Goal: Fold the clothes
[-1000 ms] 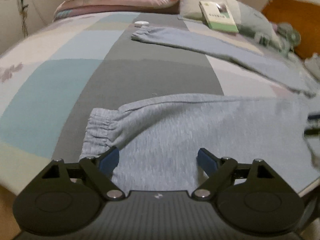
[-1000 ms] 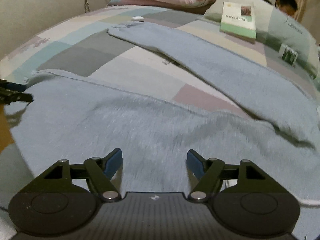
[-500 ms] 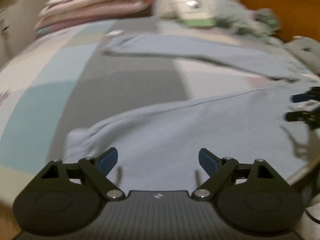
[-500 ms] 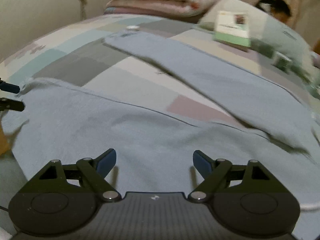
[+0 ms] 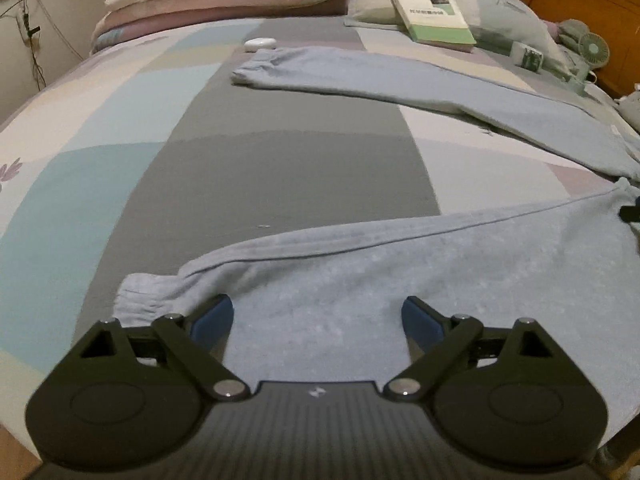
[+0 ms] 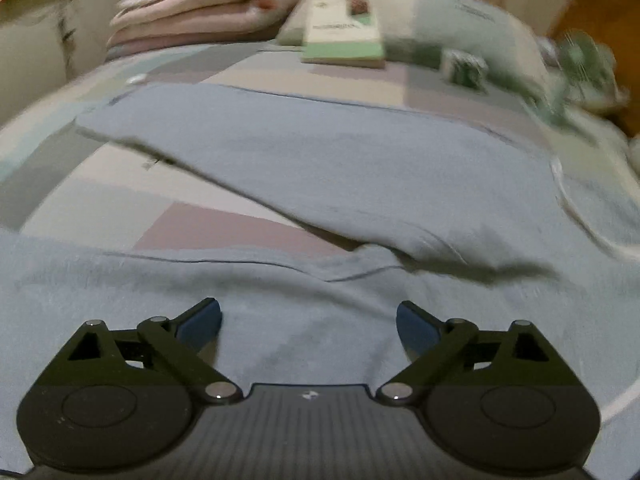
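Left wrist view: left gripper (image 5: 316,318) is hovering over the near leg of the light blue sweatpants (image 5: 400,272) lying spread on the patchwork bedsheet (image 5: 280,152), jaws opening wide, gripping nothing; far leg is stretching toward a white earbud case (image 5: 260,43); a book (image 5: 432,14) is resting on the pillow (image 5: 504,8); right wrist view, blurred: right gripper (image 6: 308,318) is opening wide above the sweatpants, holding nothing.

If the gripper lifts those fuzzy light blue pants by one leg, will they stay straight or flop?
The fuzzy light blue pants will probably flop: they lie limp with creases. Likely light, being thin soft fabric. The fuzzy surface probably won't slip easily.
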{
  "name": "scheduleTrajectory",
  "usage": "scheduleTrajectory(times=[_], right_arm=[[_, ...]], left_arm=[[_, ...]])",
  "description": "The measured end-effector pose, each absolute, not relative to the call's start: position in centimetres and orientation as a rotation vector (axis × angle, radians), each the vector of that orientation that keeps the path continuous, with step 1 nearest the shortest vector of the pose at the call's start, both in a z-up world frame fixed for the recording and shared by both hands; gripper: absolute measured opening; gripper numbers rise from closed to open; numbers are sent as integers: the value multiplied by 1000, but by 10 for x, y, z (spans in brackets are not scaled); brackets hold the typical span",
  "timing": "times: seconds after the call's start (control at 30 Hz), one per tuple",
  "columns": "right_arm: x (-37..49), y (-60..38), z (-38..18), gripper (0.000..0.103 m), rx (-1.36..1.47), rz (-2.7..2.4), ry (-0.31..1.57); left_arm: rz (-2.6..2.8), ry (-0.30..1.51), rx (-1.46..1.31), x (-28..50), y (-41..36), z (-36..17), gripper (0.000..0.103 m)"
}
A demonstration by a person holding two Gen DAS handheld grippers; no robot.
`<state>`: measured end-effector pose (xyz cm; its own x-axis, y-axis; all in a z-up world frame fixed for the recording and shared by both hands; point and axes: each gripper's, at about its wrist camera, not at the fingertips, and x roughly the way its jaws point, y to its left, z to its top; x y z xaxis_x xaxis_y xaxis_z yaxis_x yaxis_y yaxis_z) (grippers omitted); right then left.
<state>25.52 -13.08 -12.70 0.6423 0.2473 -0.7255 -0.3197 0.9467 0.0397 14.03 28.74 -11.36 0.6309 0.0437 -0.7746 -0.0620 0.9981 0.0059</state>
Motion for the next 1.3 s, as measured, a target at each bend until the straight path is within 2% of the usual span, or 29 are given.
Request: scheduleTrajectory(times=[0.27,0.53,0.67,0.77,0.93,1.07,1.3], right_arm=[[206,-149,-95,97,-173,371,776],[158,-185,-129,99,-157,297,867],[132,-198,-131,103,-173,312,849],[123,-207,-127,103,-196,314,846],[130,-241,-108,103,-117,235,760],[143,-272,-121,103,-16,182,801],[134,-310,-124,103,93,181,780]], left_arm=[[31,870,75,134,257,-95,92],[6,898,123,116,227,-107,93],[57,939,25,107,239,-109,96],[102,939,86,105,229,-99,96],[37,852,173,104,185,-64,96],[-81,799,241,115,130,-42,96],[-281,774,256,139,37,-38,96]])
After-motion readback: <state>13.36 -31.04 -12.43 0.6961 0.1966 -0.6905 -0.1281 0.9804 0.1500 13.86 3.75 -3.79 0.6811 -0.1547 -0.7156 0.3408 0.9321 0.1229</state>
